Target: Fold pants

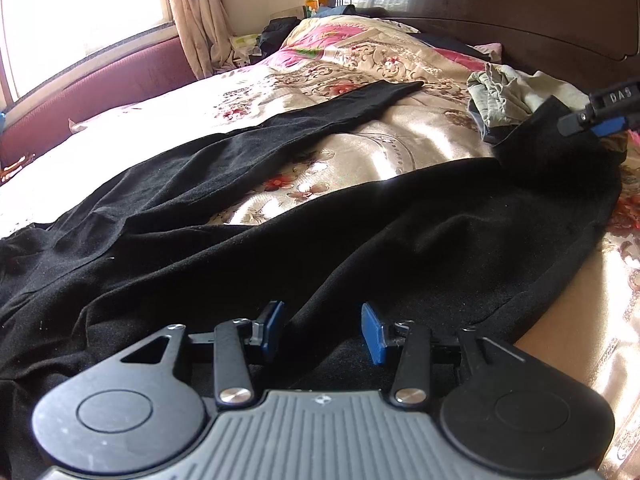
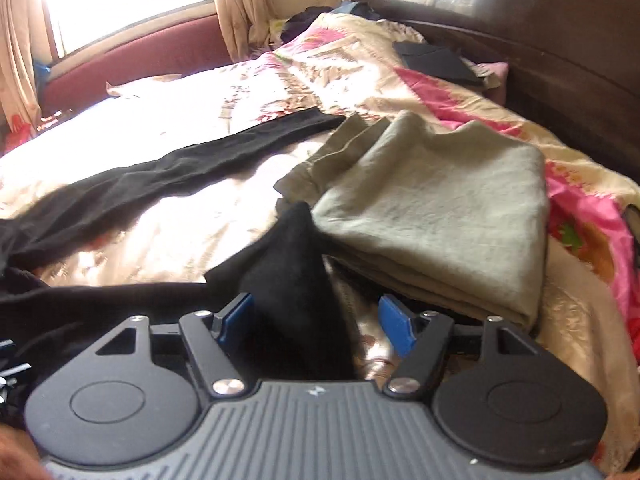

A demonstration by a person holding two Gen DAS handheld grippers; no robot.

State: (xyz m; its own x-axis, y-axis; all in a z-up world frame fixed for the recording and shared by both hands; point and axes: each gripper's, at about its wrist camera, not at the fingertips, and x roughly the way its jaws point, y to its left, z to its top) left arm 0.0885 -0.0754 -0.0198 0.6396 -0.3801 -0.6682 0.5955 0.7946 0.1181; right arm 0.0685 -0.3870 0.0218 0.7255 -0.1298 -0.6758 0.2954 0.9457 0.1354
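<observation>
— Nearest the left wrist camera?
— Black pants [image 1: 320,232], right under the left gripper [image 1: 323,330]. Its blue pads [image 1: 374,334] stand apart, with cloth below and between them, but neither pad presses on it, so the jaws are open.
— Where do the pants run?
— Waist bunched at the left, one leg stretching up across the floral quilt [image 1: 384,152] toward the dark headboard [image 1: 500,4], the other leg crossing to the right, its end raised near the right gripper [image 1: 592,122].
— And from the right wrist camera?
— At the left, the far leg lies flat on the quilt. In the middle, a peaked fold of the pants [image 2: 296,280] stands between the right gripper's [image 2: 318,322] pads [image 2: 394,324]. It lies against the left pad; the right pad is clear of it, with quilt showing in the gap. Jaws spread wide, gripping nothing.
— To the right?
— Folded green cloth [image 2: 440,216], just beside the black peak, with pink quilt [image 2: 580,208] past it.
</observation>
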